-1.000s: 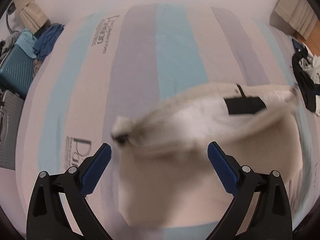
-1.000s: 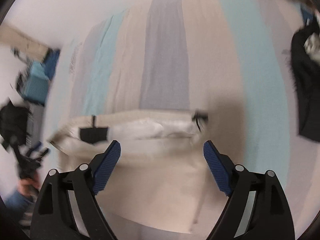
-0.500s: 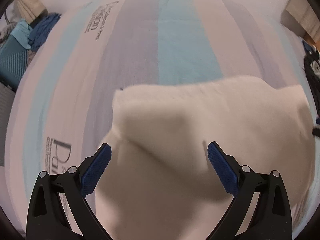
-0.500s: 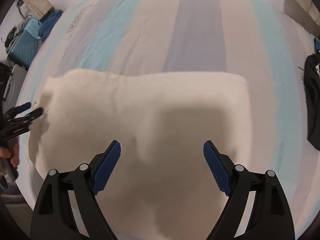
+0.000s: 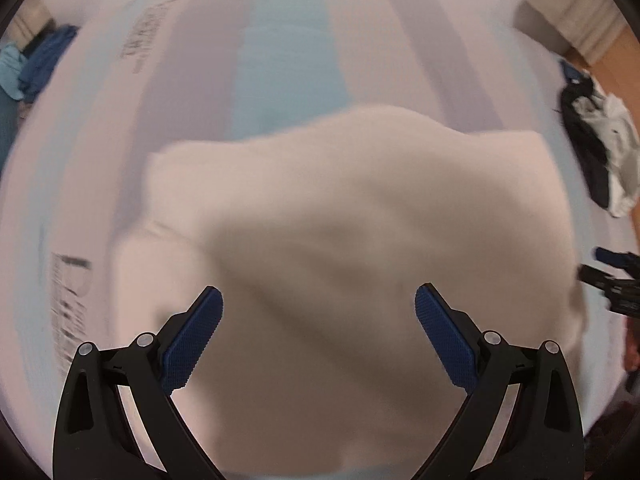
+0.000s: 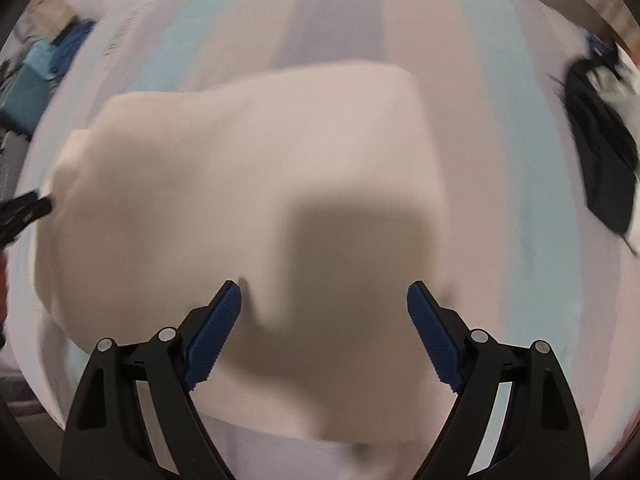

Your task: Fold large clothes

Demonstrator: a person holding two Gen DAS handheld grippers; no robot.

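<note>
A cream-white folded garment (image 5: pixel 344 240) lies on the striped bed; it also shows in the right wrist view (image 6: pixel 248 184). My left gripper (image 5: pixel 318 332) is open and empty, just above the garment's near part. My right gripper (image 6: pixel 324 328) is open and empty over the garment's near right part, casting a shadow on it. The right gripper's tips (image 5: pixel 612 276) show at the garment's right edge in the left wrist view. The left gripper's tips (image 6: pixel 24 208) show at its left edge in the right wrist view. Both views are motion-blurred.
The bed cover (image 5: pixel 288 60) has pink, blue and grey stripes with printed lettering at the left. A black and white clothes pile (image 5: pixel 600 148) lies at the bed's right edge. Blue clothes and a teal suitcase (image 6: pixel 24 92) stand at the far left.
The garment's collar side with its black label has been flipped over and now lies flat as a plain cream rectangle. Both grippers have stayed open and moved in closer over it.
</note>
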